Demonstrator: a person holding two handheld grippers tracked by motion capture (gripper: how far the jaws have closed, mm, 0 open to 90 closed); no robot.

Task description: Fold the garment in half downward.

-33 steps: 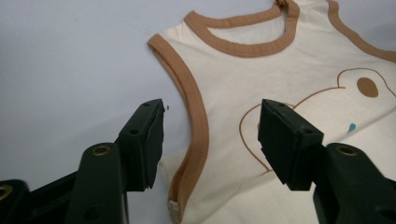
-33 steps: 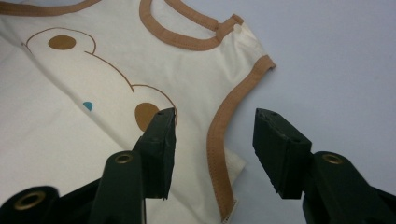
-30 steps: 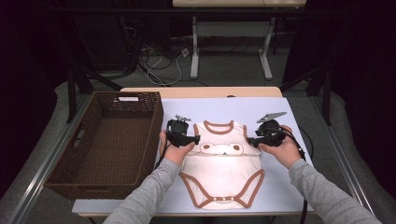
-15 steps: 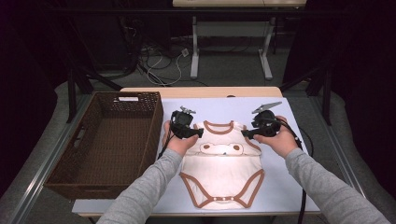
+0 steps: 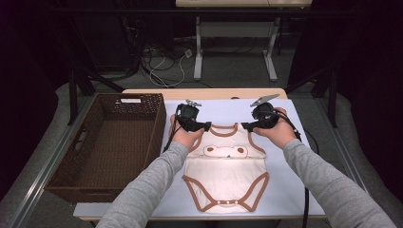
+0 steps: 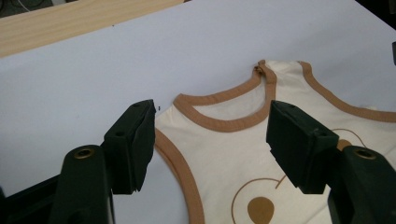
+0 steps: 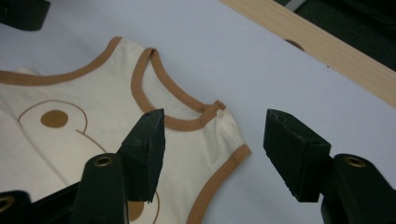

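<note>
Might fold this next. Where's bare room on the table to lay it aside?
Bare mat lies beyond the bodysuit, between the left gripper and right gripper, and along its right edge. The basket crowds the left, though its inside is empty.

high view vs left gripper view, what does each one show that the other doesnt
High view alone: the wicker basket, both forearms, and the bodysuit's snap crotch. Left gripper view alone: a close look at the left gripper, jaws open, one jaw over the bodysuit's chest and the other above the white sheet beside the shoulder strap. Shared: the cream bodysuit with brown trim and the table's wooden edge.
</note>
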